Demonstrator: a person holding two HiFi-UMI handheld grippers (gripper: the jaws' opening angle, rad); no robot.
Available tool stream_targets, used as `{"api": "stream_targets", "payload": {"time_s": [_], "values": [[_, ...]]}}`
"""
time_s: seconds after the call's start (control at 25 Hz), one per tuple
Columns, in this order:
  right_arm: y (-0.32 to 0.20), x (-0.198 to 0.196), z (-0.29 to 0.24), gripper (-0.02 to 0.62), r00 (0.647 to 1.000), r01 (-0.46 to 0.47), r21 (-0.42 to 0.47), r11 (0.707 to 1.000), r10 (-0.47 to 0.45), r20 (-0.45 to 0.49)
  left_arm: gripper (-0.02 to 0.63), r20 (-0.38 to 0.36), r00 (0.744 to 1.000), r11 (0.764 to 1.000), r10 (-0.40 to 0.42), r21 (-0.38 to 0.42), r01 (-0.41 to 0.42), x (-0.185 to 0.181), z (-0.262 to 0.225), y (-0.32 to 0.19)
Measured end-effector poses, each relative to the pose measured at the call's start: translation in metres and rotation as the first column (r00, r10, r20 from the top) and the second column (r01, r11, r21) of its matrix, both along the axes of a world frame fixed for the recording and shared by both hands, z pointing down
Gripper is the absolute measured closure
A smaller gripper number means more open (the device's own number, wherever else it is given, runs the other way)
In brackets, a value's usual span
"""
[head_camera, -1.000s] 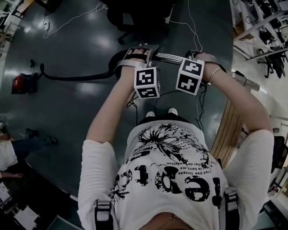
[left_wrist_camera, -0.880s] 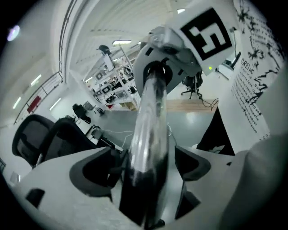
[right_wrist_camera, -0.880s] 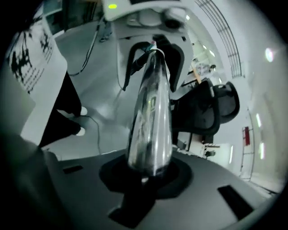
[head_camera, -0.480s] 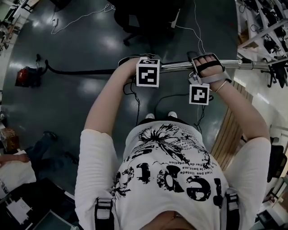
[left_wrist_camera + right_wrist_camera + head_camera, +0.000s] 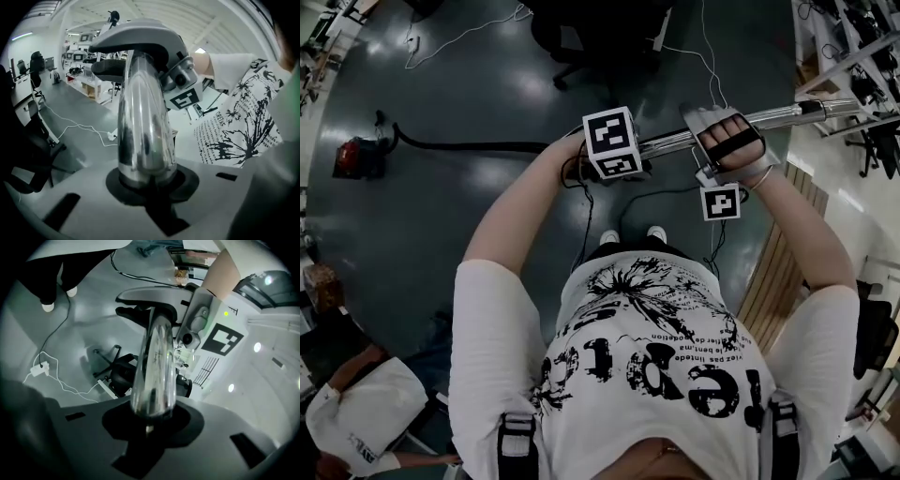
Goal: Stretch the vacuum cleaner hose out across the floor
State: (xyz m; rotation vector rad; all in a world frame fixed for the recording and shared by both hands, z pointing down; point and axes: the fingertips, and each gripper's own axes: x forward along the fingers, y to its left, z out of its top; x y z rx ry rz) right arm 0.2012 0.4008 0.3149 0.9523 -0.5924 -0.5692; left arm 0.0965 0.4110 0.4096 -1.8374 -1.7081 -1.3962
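Observation:
A chrome vacuum wand [image 5: 787, 114] lies level in front of me, and both grippers are on it. My left gripper [image 5: 614, 164] has just been closing its jaws, and they now clamp the chrome tube [image 5: 144, 126] near the handle. My right gripper [image 5: 724, 150] is shut on the same tube [image 5: 154, 371] further right, with its marker cube [image 5: 720, 202] hanging below. From the left gripper the black hose [image 5: 469, 145] runs left across the dark floor to the red vacuum cleaner [image 5: 354, 157]. Each gripper view shows the other gripper up the tube.
A black office chair [image 5: 591, 37] and a white cable [image 5: 459, 37] lie ahead. Black cables [image 5: 581, 234] trail by my feet. A pale wooden strip [image 5: 778, 272] and shelving [image 5: 853, 56] stand at the right. A person [image 5: 356, 412] crouches at the lower left.
The left gripper has shifted right onto the wand and shut on it. The right hand has rolled, so its cube now hangs below. The hose lies straighter. The person at the lower left has moved.

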Motion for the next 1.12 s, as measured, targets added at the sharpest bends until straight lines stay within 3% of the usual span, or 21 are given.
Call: {"api": "stream_targets", "payload": {"time_s": [0.16, 0.24, 0.32, 0.48, 0.56, 0.64, 0.76, 0.84, 1.0, 1.08, 1.12], "values": [[0.002, 0.006, 0.012, 0.48, 0.987, -0.082, 0.059, 0.995, 0.073, 0.142, 0.552, -0.03, 0.998, 0.992, -0.058, 0.109, 0.061, 0.003, 0.01, -0.006], [0.008, 0.015, 0.024, 0.387, 0.941, -0.193, 0.081, 0.978, 0.161, 0.297, 0.557, -0.094, 0.99, 0.972, -0.103, 0.204, 0.121, 0.008, 0.016, -0.012], [0.013, 0.018, 0.032, 0.353, 0.898, -0.252, 0.073, 0.965, 0.205, 0.389, 0.558, -0.149, 0.981, 0.949, -0.126, 0.27, 0.163, 0.011, 0.025, -0.014], [0.02, 0.005, 0.02, 0.333, 0.95, -0.159, 0.042, 0.986, 0.141, 0.277, 0.568, -0.24, 0.962, 0.913, -0.132, 0.35, 0.212, 0.025, 0.036, -0.032], [0.024, -0.012, 0.013, 0.333, 0.926, -0.138, 0.016, 0.99, 0.123, 0.357, 0.569, -0.303, 0.943, 0.886, -0.14, 0.386, 0.256, 0.036, 0.038, -0.048], [0.026, -0.032, 0.006, 0.333, 0.826, -0.173, 0.023, 0.985, 0.132, 0.548, 0.569, -0.389, 0.908, 0.827, -0.154, 0.452, 0.334, 0.052, 0.043, -0.072], [0.013, -0.041, 0.003, 0.333, 0.572, -0.284, 0.016, 0.959, 0.157, 0.805, 0.569, -0.529, 0.84, 0.72, -0.125, 0.534, 0.443, 0.065, 0.048, -0.106], [0.0, -0.034, 0.008, 0.333, 0.432, -0.319, -0.035, 0.947, 0.178, 0.884, 0.569, -0.599, 0.797, 0.677, -0.079, 0.554, 0.484, 0.066, 0.046, -0.115], [-0.018, -0.04, 0.045, 0.333, 0.275, -0.207, -0.273, 0.94, 0.323, 0.905, 0.569, -0.711, 0.703, 0.635, 0.006, 0.546, 0.547, 0.066, 0.038, -0.107], [-0.016, -0.056, 0.064, 0.334, 0.174, -0.111, -0.426, 0.898, 0.439, 0.881, 0.569, -0.766, 0.642, 0.634, 0.023, 0.508, 0.584, 0.065, 0.031, -0.1], [-0.009, -0.063, 0.073, 0.334, 0.115, -0.07, -0.515, 0.854, 0.52, 0.847, 0.569, -0.789, 0.614, 0.639, 0.025, 0.485, 0.598, 0.065, 0.028, -0.095]]}}
